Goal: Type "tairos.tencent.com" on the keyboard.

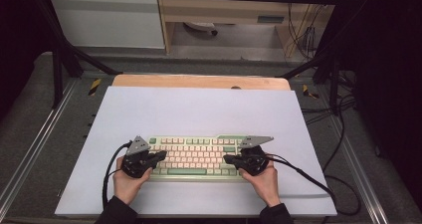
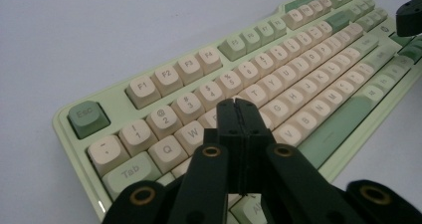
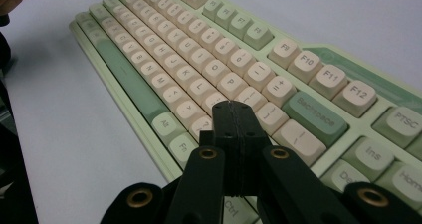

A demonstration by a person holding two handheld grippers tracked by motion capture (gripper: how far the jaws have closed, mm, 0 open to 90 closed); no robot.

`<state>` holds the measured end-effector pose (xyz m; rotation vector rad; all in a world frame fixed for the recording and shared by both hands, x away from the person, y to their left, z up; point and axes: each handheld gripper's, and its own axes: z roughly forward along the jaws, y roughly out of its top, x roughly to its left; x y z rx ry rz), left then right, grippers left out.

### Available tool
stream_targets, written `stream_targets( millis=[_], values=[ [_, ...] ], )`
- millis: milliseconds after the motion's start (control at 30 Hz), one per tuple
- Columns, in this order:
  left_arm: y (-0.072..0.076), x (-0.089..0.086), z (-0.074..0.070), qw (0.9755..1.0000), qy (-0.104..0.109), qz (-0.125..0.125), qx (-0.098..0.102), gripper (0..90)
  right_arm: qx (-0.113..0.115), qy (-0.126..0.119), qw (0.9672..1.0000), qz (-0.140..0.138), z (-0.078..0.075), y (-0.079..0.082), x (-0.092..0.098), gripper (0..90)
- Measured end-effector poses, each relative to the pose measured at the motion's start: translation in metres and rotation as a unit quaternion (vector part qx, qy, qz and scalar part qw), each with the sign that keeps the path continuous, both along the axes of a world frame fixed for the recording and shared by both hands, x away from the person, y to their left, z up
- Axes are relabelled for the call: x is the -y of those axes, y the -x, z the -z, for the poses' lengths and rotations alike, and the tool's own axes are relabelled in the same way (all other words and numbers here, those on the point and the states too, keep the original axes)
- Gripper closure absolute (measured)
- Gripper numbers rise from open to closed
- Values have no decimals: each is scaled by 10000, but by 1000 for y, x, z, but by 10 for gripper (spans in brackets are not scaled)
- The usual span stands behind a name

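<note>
A pale green keyboard (image 1: 196, 157) with cream and green keys lies on the white table sheet (image 1: 199, 112), near the front. My left gripper (image 1: 162, 155) hovers over the keyboard's left end, jaws pressed together with nothing between them. In the left gripper view its tips (image 2: 238, 103) sit above the keyboard (image 2: 259, 79) around the E and R keys. My right gripper (image 1: 226, 159) is over the right end, also shut and empty. In the right gripper view its tips (image 3: 230, 106) hang above the keyboard (image 3: 209, 59) near the Enter key, left of Backspace (image 3: 314, 117).
The white sheet covers a wooden tabletop (image 1: 199, 81). Black cables (image 1: 318, 181) trail from both grippers across the sheet and off the right edge. A black frame and more cables (image 1: 343, 109) stand beyond the table. Open sheet lies behind the keyboard.
</note>
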<state>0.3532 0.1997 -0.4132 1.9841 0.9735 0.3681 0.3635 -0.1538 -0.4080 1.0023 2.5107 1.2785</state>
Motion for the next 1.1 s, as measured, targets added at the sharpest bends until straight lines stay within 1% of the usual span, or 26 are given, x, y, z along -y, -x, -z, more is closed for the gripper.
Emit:
stream_targets(
  millis=[67, 100, 167, 300, 467, 500, 733, 867, 1100],
  values=[
    [-3, 3, 0, 10000, -18, 11, -15, 900, -42, -28, 10000, 36, 1, 2, 3, 900],
    [-5, 5, 0, 10000, -1, 8, -12, 900, -19, -19, 10000, 32, 2, 2, 5, 900],
    [-8, 9, 0, 10000, -32, 20, -13, 900, -23, -32, 10000, 35, 3, 3, 7, 900],
    [-14, 18, 0, 9999, -154, 72, -23, 900, -57, -70, 9999, 61, 5, 5, 10, 900],
    [-20, 26, 4, 9998, -162, 82, -51, 900, -57, -59, 10000, 50, 7, 6, 11, 900],
    [-21, 27, 6, 9997, -206, 94, -60, 900, -72, -63, 9999, 58, 7, 6, 11, 900],
    [-25, 29, 14, 9995, -283, 89, -146, 900, -70, -76, 9999, 70, 7, 7, 12, 900],
    [-25, 30, 15, 9995, -269, 78, -117, 900, -66, -89, 9999, 65, 7, 7, 12, 900],
    [-25, 32, 17, 9993, -321, 142, -90, 900, -61, -79, 9999, 45, 8, 8, 12, 900]
  ],
)
